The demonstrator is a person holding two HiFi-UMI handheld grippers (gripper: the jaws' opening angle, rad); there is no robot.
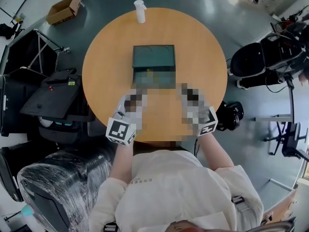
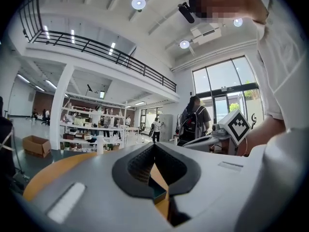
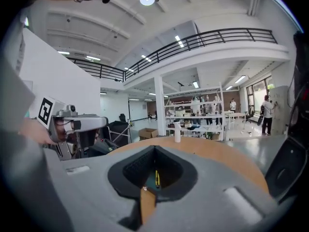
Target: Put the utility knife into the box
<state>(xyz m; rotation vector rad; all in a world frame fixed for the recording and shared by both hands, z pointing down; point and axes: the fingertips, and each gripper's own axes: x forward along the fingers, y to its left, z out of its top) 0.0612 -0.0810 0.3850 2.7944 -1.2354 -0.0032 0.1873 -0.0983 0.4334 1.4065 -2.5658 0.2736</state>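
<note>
Utility knife (image 3: 157, 179) shows only as a yellow sliver past the right gripper (image 3: 154, 150), apparently lying in the dark green box (image 1: 153, 57) at the centre of the round table (image 1: 104, 66). Both that gripper and the left gripper (image 2: 154, 146) are clenched, empty.

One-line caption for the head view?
The left gripper and right gripper poised before a dark green box on a round wooden table; white bottle beyond.

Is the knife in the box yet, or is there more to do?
It looks nearly done. A thin yellow thing, likely the utility knife, seems to lie in the box. Nothing is in hand: the left gripper and right gripper have their jaws together and empty, near the box's front edge. What's left is probably only drawing the grippers away.
</note>
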